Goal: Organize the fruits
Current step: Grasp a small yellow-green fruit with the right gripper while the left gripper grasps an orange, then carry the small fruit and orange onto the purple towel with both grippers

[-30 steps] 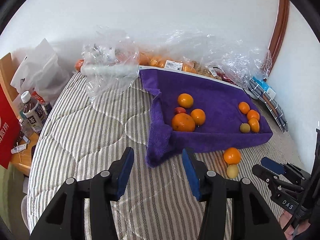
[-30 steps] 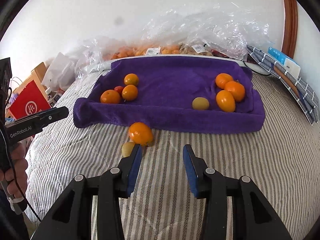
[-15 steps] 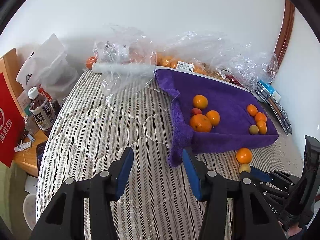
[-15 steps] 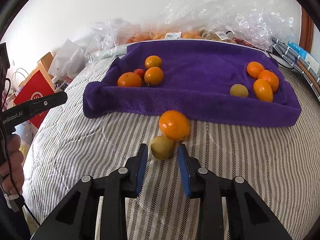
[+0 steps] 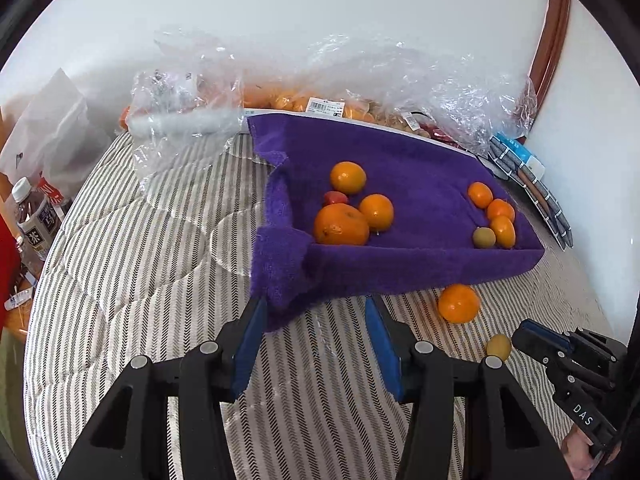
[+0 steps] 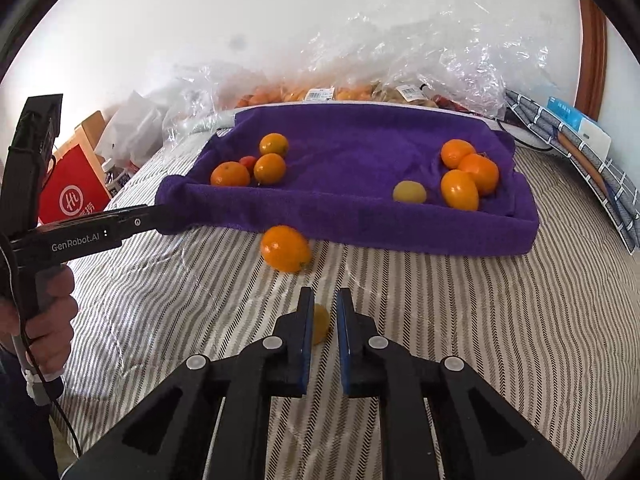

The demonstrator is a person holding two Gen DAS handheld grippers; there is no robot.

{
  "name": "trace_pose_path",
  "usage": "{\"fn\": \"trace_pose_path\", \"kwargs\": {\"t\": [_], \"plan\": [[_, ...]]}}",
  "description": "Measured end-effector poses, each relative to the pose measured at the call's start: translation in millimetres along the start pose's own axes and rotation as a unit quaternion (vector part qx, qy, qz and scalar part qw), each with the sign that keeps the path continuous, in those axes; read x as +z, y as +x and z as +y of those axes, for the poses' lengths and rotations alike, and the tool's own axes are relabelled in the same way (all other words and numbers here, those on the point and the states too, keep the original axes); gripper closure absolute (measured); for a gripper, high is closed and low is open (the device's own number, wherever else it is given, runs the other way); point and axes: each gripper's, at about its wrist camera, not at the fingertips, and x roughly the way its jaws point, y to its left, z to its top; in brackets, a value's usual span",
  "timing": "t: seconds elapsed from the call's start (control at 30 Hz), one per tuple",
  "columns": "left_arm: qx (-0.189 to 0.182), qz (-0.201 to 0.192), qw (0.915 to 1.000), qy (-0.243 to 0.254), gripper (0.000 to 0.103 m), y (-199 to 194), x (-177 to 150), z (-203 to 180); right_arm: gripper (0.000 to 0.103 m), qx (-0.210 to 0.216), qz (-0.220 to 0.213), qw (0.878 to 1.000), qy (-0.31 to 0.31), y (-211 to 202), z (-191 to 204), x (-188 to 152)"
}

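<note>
A purple towel-lined tray (image 5: 420,256) (image 6: 360,224) on the striped bed holds oranges and a small red fruit at its left (image 5: 340,224) (image 6: 230,174), and oranges with a yellow-green fruit at its right (image 5: 484,237) (image 6: 409,192). One orange (image 5: 458,303) (image 6: 285,249) lies on the bed in front of the tray. My right gripper (image 6: 322,312) is shut on a small yellow fruit (image 6: 320,322) (image 5: 498,346) just above the bed. My left gripper (image 5: 316,312) is open and empty at the tray's front left corner.
Clear plastic bags of fruit (image 5: 360,80) (image 6: 360,80) lie behind the tray against the wall. A bottle (image 5: 34,220) and a red bag (image 6: 74,192) stand off the bed's left edge. Folded cloth and a box (image 6: 580,152) lie at the right.
My right gripper closed on the small yellow fruit and drew it back from the orange. My left gripper moved right and forward, up to the tray's corner.
</note>
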Motion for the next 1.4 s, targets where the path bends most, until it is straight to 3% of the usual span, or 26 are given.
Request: {"fn": "trace_pose_path", "kwargs": {"t": [0.1, 0.23, 0.47, 0.57, 0.8, 1.17, 1.4], "plan": [[0.0, 0.006, 1.0, 0.006, 0.054, 3.5, -0.4, -3.0, 0.091, 0.008, 0.004, 1.0, 0.009, 1.8, -7.2, -4.3], [0.012, 0.013, 0.9998, 0.005, 0.054, 6.0, 0.4, 1.1, 0.079, 0.018, -0.001, 1.0, 0.012, 3.2, -9.9, -8.1], [0.017, 0.011, 0.9998, -0.004, 0.054, -0.2, 3.5, 14.3, 0.073, 0.051, 0.013, 0.999, -0.003, 19.4, 6.3, -6.5], [0.021, 0.01, 0.9997, 0.01, 0.054, -0.9, 1.9, 12.3, 0.08, 0.063, 0.024, 0.998, -0.009, 27.1, 12.5, -3.7], [-0.005, 0.02, 0.9996, 0.018, 0.054, 9.1, -0.6, -5.6, 0.08, 0.037, -0.009, 0.999, -0.021, 5.6, 3.4, -8.4], [-0.071, 0.049, 0.9945, 0.059, 0.054, 34.8, -10.6, -74.6, 0.079, -0.023, -0.032, 0.999, 0.022, -30.1, -66.4, -12.6], [-0.072, 0.057, 0.993, 0.075, 0.054, 46.6, -10.4, -99.1, 0.08, -0.04, -0.043, 0.997, 0.04, -37.6, -94.4, -14.9]]}}
